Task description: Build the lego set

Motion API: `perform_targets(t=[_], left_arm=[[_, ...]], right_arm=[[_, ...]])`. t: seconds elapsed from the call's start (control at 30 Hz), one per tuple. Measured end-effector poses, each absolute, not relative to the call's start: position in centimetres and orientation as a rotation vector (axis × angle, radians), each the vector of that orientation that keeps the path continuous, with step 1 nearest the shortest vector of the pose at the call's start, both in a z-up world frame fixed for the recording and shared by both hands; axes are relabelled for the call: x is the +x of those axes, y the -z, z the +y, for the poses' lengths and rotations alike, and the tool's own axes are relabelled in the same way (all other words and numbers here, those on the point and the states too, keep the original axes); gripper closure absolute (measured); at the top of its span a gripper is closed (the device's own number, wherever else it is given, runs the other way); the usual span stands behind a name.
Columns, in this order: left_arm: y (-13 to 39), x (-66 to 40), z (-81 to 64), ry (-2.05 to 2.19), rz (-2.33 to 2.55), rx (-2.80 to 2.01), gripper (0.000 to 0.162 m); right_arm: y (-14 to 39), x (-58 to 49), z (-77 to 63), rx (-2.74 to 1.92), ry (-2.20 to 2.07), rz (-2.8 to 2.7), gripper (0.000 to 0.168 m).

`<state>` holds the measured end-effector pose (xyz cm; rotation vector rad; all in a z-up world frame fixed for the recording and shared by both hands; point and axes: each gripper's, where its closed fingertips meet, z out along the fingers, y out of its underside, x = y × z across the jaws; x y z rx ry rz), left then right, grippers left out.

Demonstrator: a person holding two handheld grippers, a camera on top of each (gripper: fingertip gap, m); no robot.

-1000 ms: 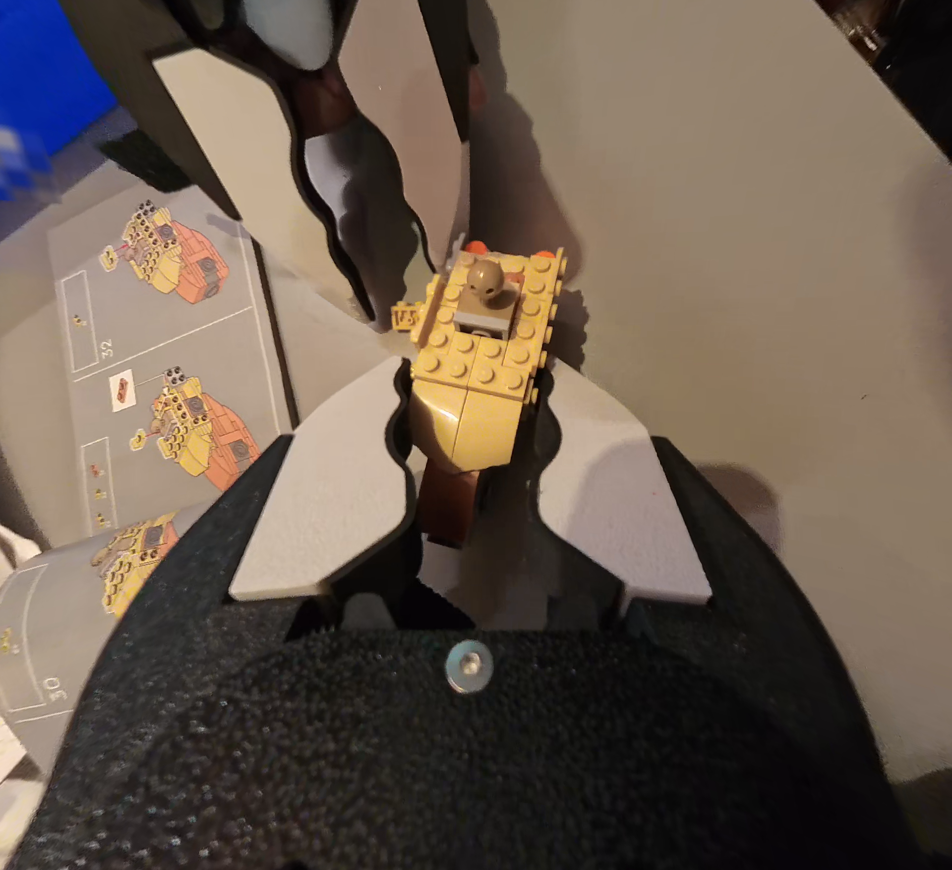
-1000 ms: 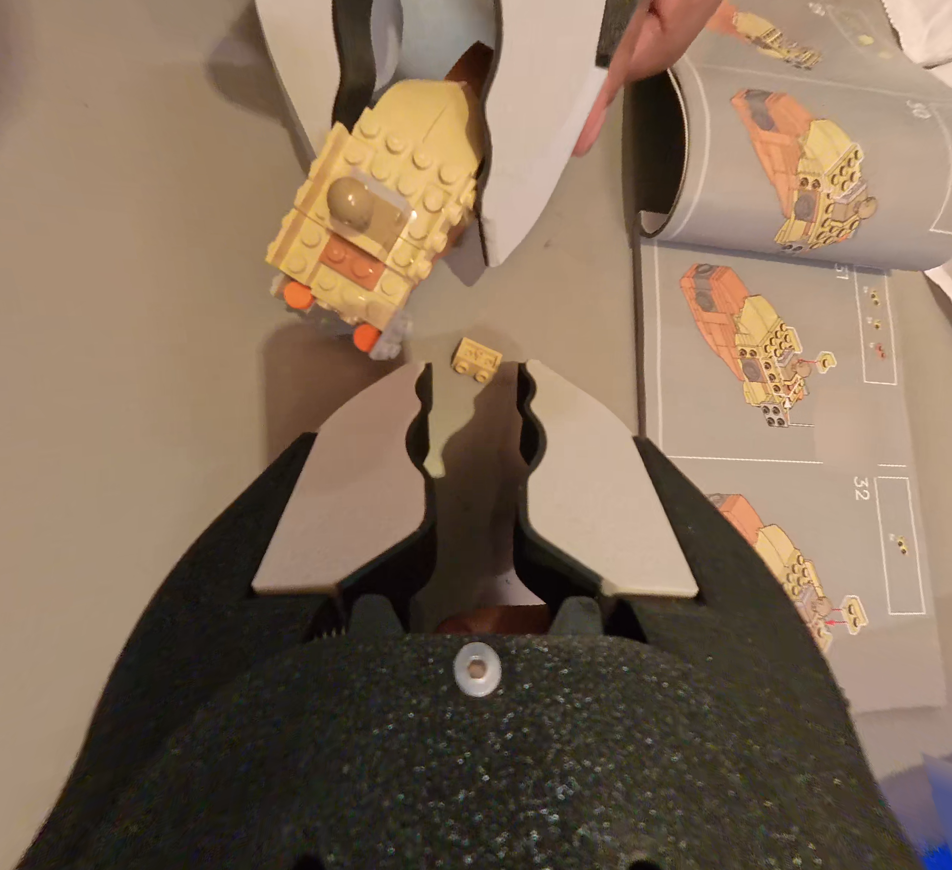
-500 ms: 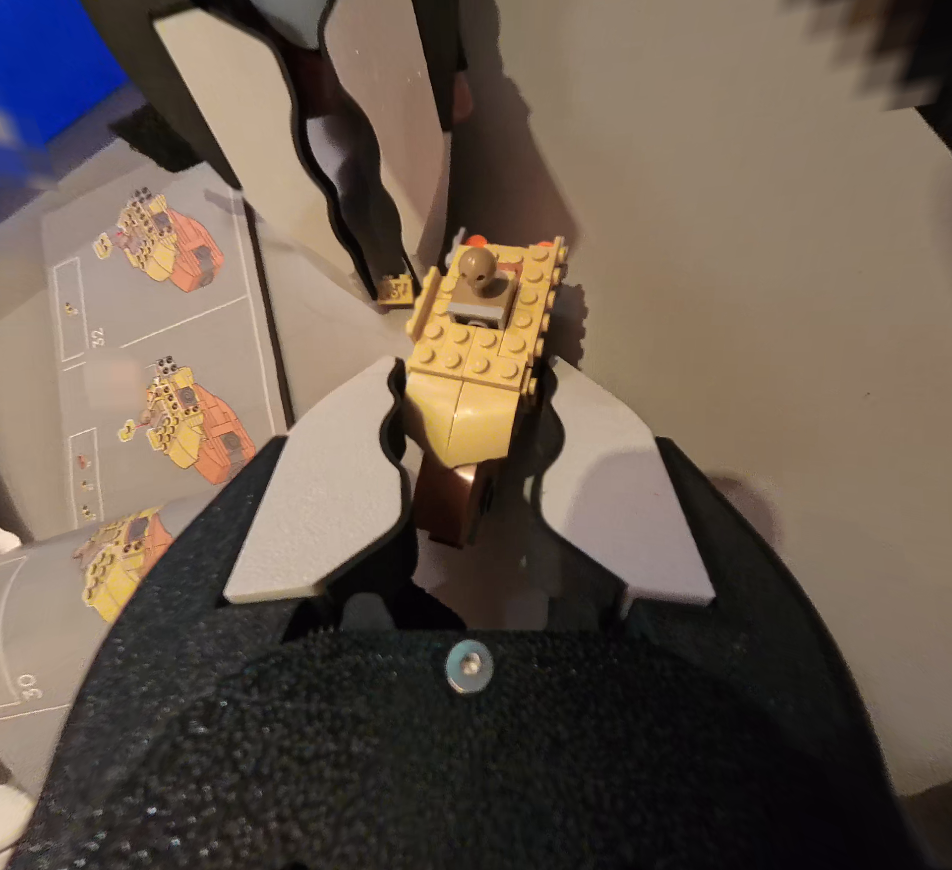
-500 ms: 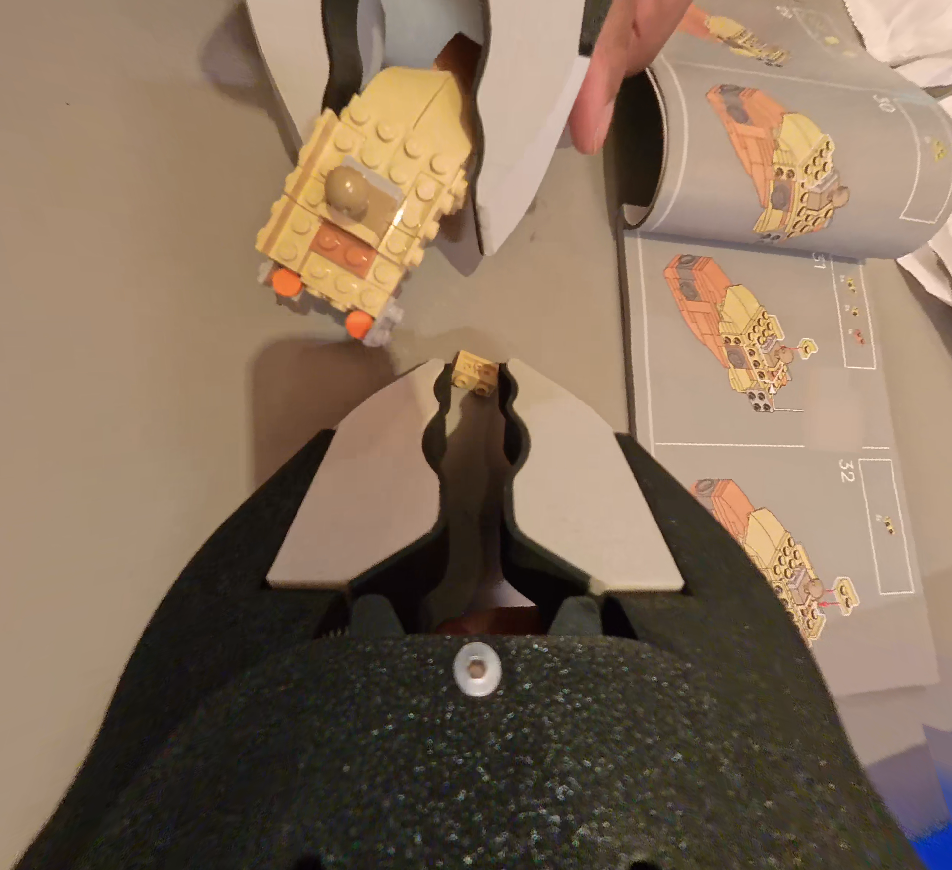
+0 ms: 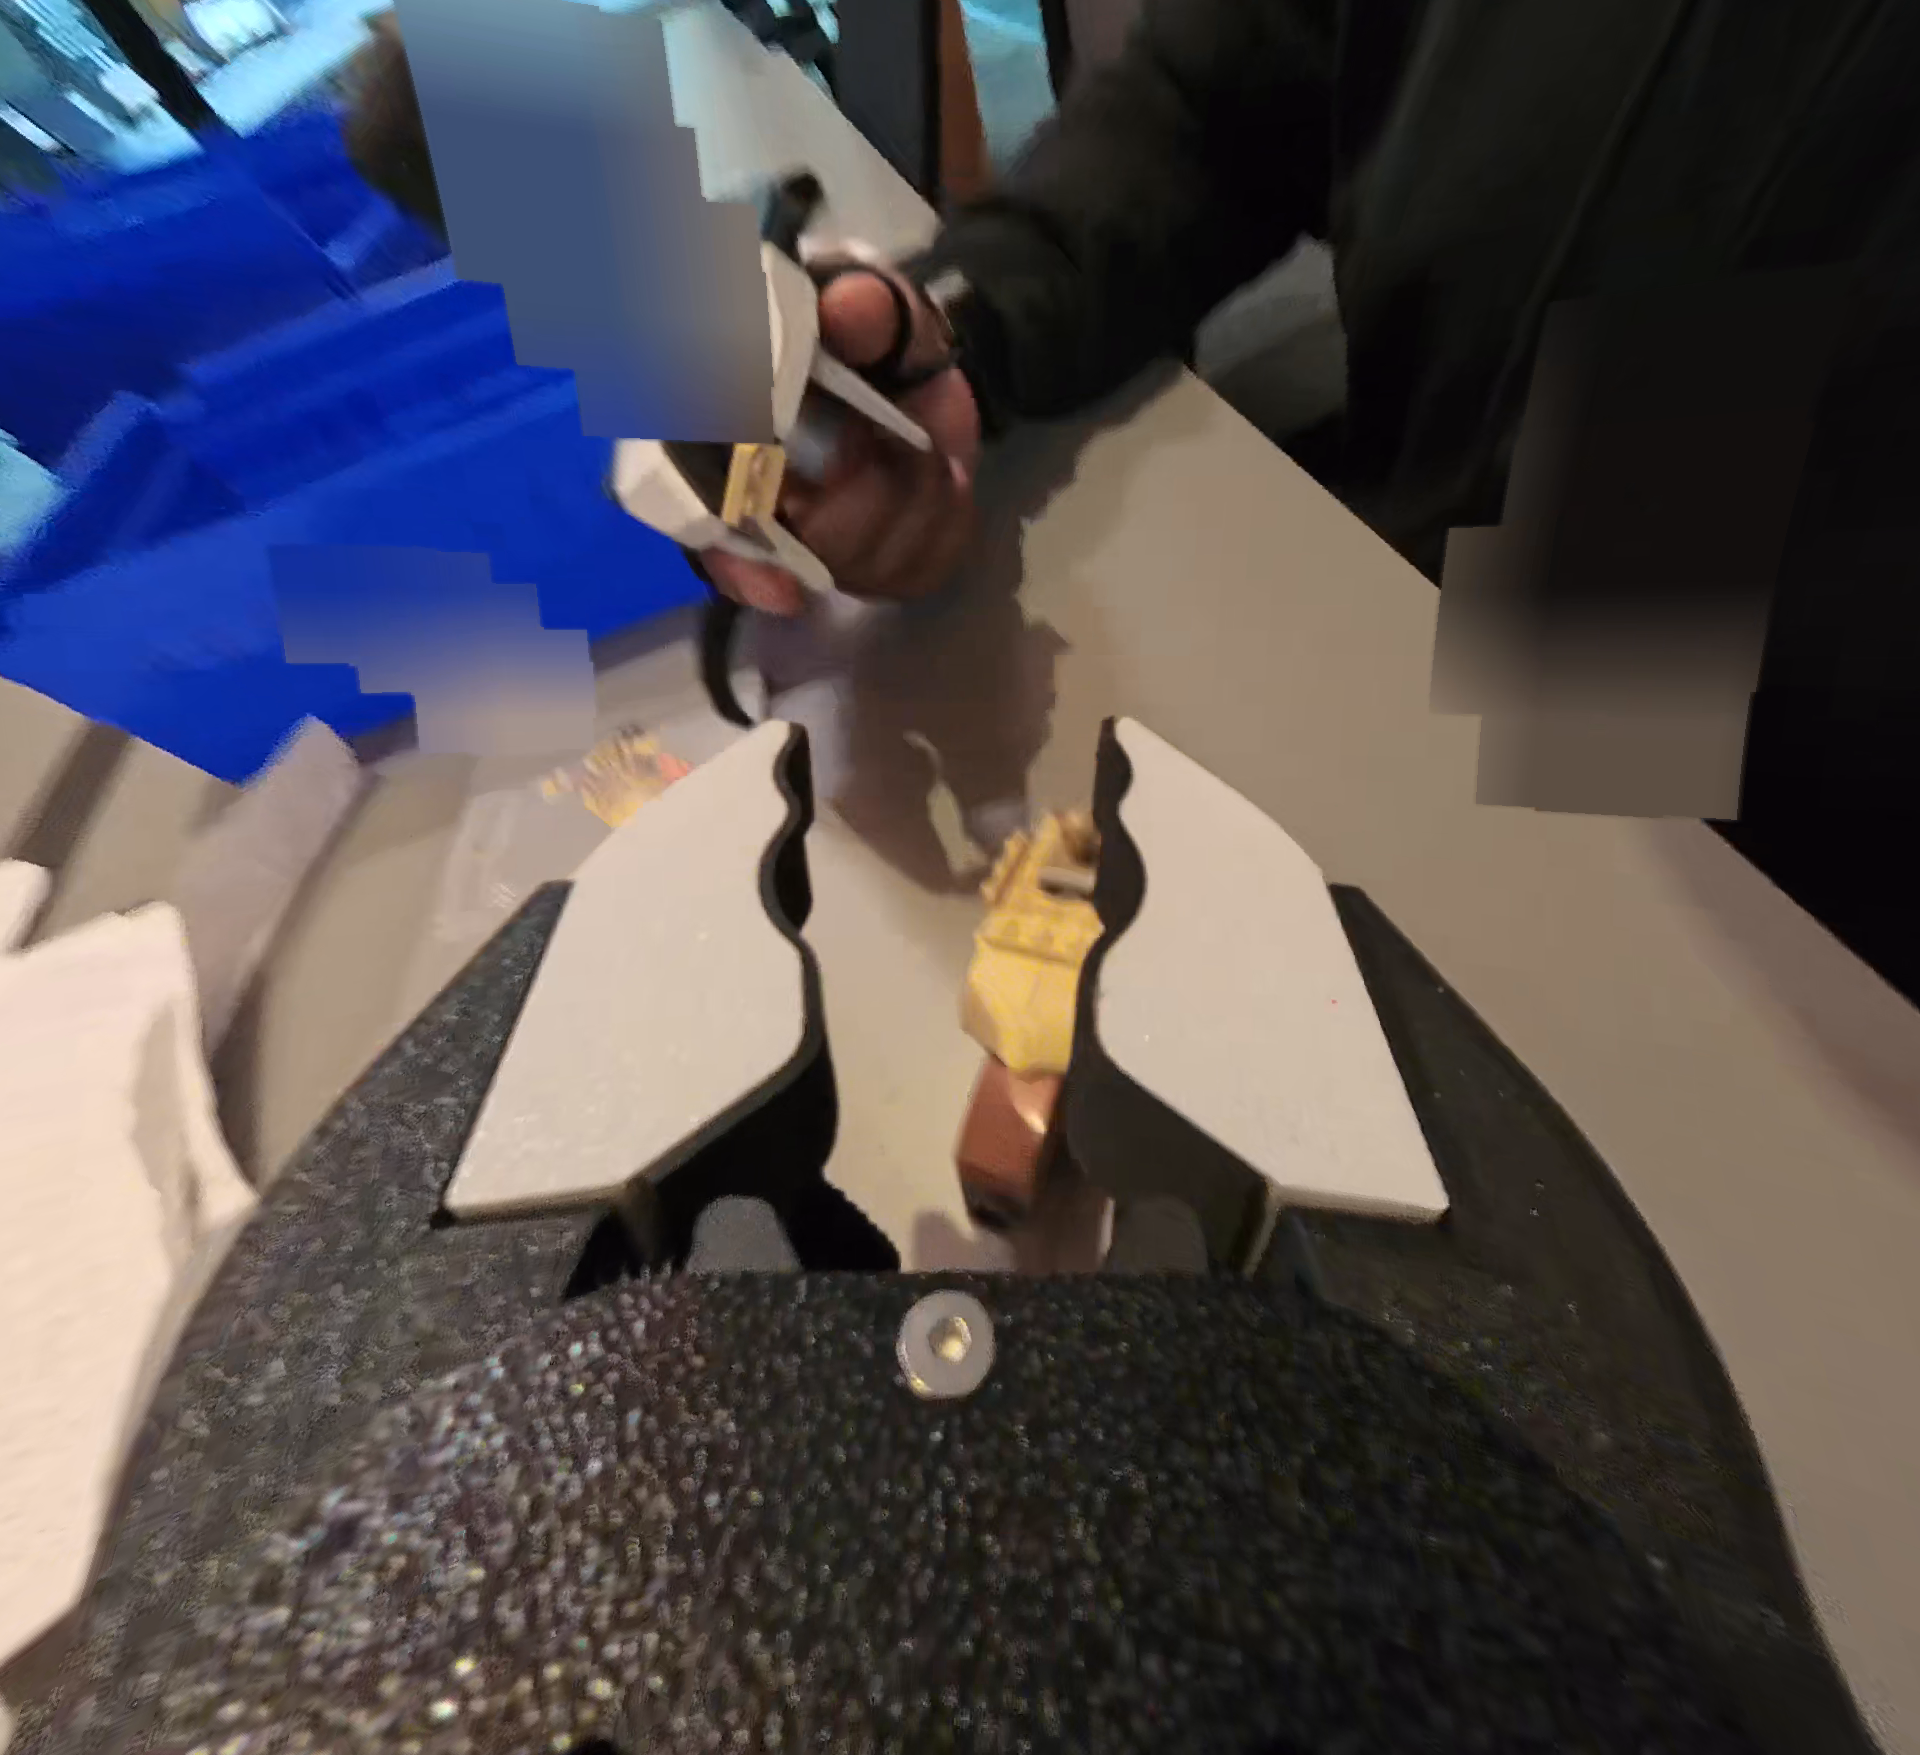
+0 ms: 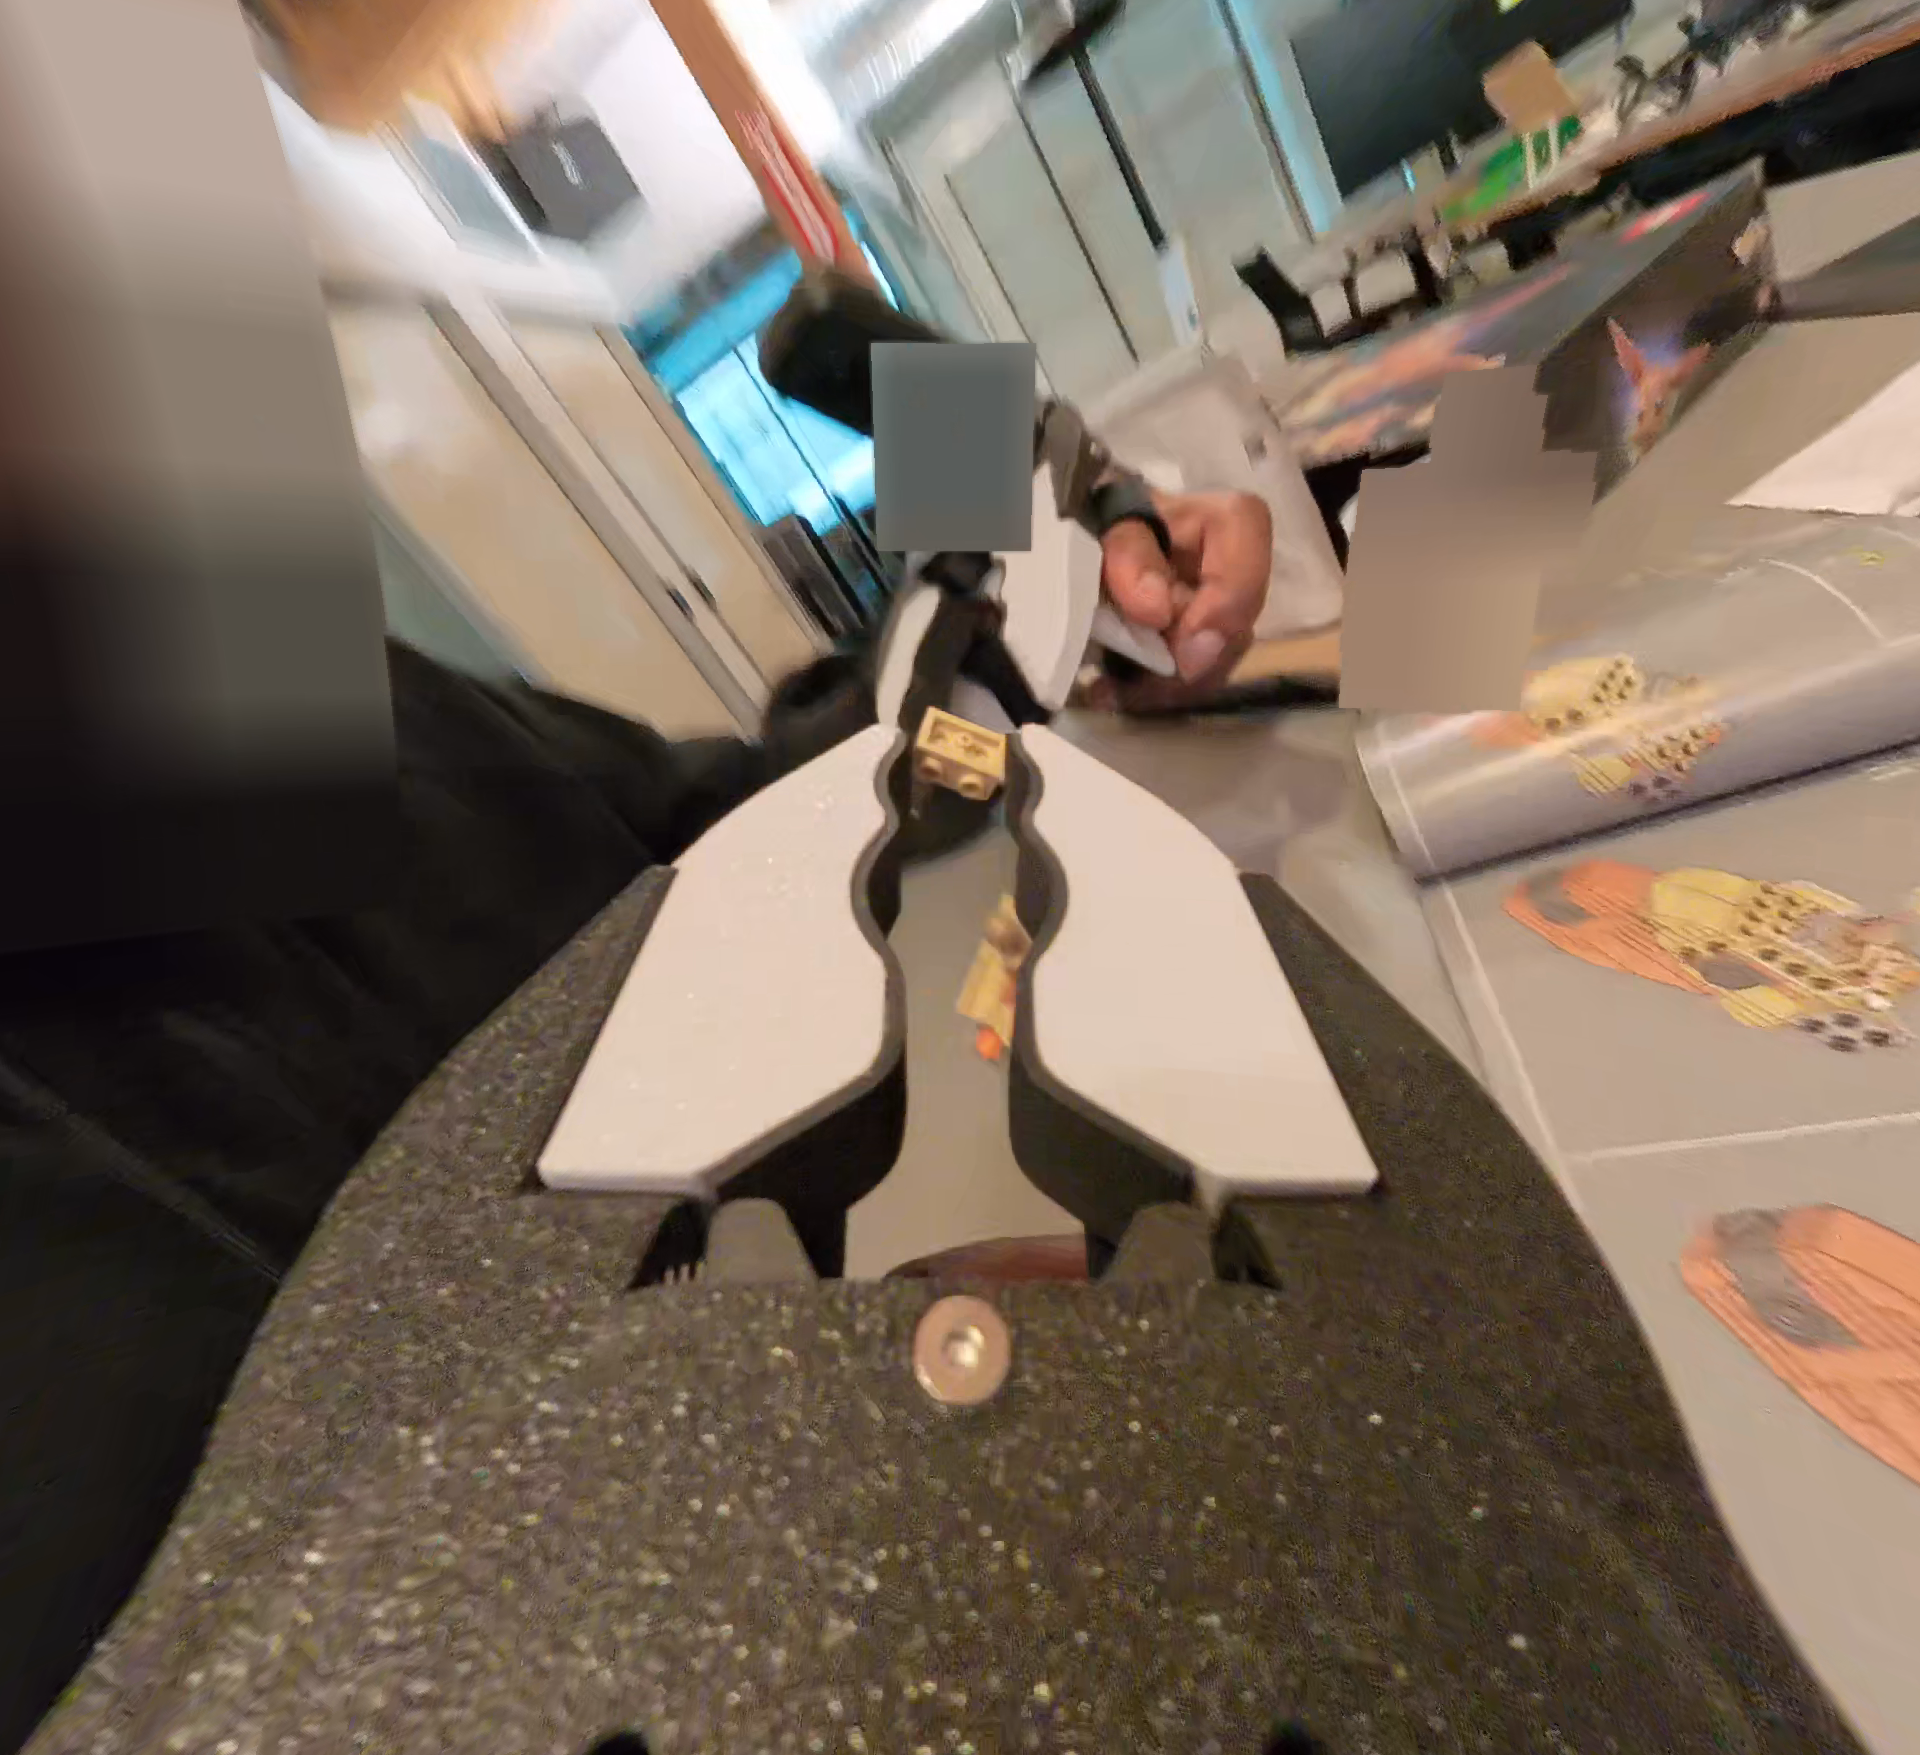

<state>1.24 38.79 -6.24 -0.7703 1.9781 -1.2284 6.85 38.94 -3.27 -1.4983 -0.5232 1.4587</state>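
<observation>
The tan lego model (image 5: pixel 1029 962), with a brown part at its near end, lies on the grey table (image 5: pixel 1236 562). My left gripper (image 5: pixel 951 739) is open around it, and the model sits against the inner side of the right finger (image 5: pixel 1226 999). My right gripper (image 6: pixel 956 749) is shut on a small tan brick (image 6: pixel 961 755) at its fingertips, held up above the table. The model also shows low between the right gripper's fingers (image 6: pixel 995 978). In the left wrist view the right gripper (image 5: pixel 753 484) appears farther off, in a hand, with the tan brick.
The open instruction booklet (image 6: pixel 1714 957) lies on the table to the right, one page curled up. White paper (image 5: pixel 94 1082) lies at the left. A hand (image 6: pixel 1184 573) holds the left gripper beyond the brick. A dark-sleeved arm (image 5: pixel 1195 178) reaches across the table edge. Tip to tip, the grippers are about 7 cm apart.
My left gripper has opened and let go of the model, which now lies on the table. My right gripper has shut on the small tan brick and lifted it. Both views have tilted up.
</observation>
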Motion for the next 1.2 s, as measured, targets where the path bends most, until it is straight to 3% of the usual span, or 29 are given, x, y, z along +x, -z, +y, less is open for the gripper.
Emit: perform_targets(t=[0.2, 0.7, 1.2], left_arm=[[3.3, 4.7, 38.7, 1.113, 1.757, -0.719, 0.116], [2.7, 6.2, 37.5, 1.018, 1.65, -0.609, 0.141], [4.0, 5.9, 37.0, 0.94, 1.737, -0.541, 0.152]], right_arm=[[1.6, 7.3, 38.4, -1.356, -1.615, -0.459, 0.152], [2.5, 5.4, 37.4, -1.404, -1.611, -0.552, 0.152], [3.8, 4.8, 37.1, -1.472, -1.381, -0.696, 0.152]])
